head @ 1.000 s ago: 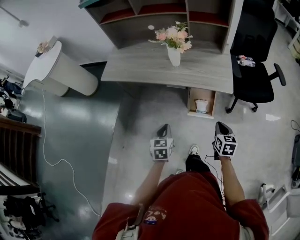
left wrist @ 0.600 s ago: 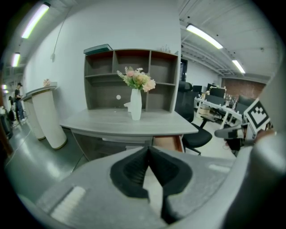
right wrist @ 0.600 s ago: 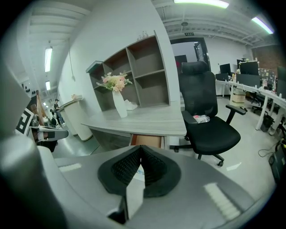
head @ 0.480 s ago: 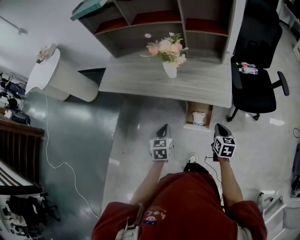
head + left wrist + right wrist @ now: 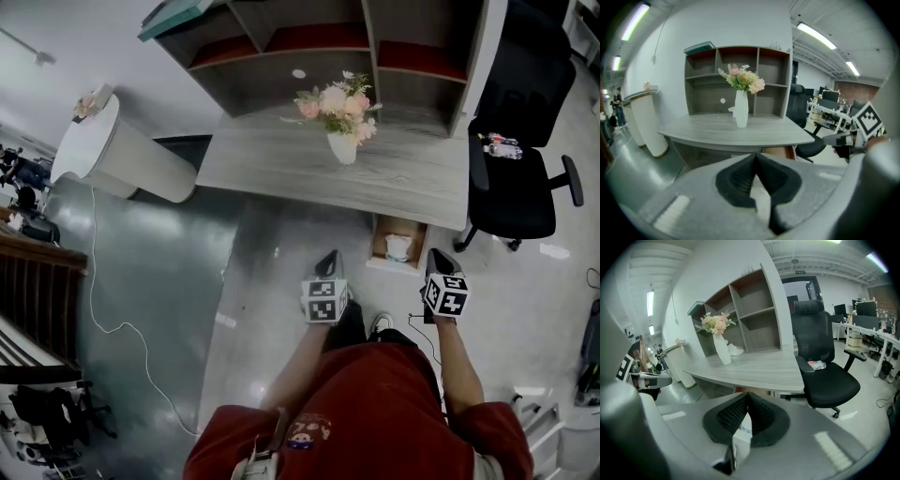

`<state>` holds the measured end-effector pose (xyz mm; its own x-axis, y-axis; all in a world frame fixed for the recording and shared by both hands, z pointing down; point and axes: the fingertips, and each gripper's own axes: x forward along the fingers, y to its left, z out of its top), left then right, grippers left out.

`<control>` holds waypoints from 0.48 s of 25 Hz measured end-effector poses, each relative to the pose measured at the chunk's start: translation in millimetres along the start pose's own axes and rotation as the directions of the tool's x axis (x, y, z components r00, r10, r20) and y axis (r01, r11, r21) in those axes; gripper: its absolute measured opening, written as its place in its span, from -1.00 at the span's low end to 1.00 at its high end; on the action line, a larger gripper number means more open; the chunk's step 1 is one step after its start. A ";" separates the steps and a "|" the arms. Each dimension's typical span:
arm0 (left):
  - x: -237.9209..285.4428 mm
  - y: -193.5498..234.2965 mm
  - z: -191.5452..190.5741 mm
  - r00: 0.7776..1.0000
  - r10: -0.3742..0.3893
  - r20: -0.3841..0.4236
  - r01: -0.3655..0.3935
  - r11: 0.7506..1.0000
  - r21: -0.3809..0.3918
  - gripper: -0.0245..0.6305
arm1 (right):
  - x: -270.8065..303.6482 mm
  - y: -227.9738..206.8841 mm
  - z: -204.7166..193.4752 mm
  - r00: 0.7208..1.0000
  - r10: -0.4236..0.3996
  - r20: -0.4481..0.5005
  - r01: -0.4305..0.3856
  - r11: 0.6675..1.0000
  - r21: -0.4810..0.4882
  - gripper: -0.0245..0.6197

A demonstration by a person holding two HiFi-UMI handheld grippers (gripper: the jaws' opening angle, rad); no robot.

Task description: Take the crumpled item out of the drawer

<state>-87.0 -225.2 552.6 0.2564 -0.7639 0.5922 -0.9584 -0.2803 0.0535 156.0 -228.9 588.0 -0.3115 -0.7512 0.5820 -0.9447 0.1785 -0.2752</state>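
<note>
Two grippers, the left gripper (image 5: pixel 327 261) and the right gripper (image 5: pixel 437 257), are held closed on nothing near the open drawer (image 5: pixel 378 244) under the desk (image 5: pixel 281 159), where the pale crumpled item (image 5: pixel 398 247) is seen, judged light, soft and best pinched at an upper fold.

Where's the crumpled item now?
In the head view, the crumpled item lies in the open drawer under the desk's right end, ahead of the right tool.

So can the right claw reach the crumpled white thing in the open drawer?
Probably yes: the drawer stands open, nothing covers the crumpled item or lies between it and the shut right claw.
</note>
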 end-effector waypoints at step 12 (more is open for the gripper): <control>61.1 32.6 7.8 0.995 -0.090 -0.039 0.091 0.996 0.024 -0.93 | 52.6 11.9 10.7 0.998 -0.053 -0.043 0.053 0.999 0.002 -0.92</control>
<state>-101.6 -285.6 584.2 0.3362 -0.7127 0.6157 -0.9280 -0.3623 0.0874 129.5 -273.1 607.1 -0.2652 -0.7317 0.6280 -0.9597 0.1372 -0.2453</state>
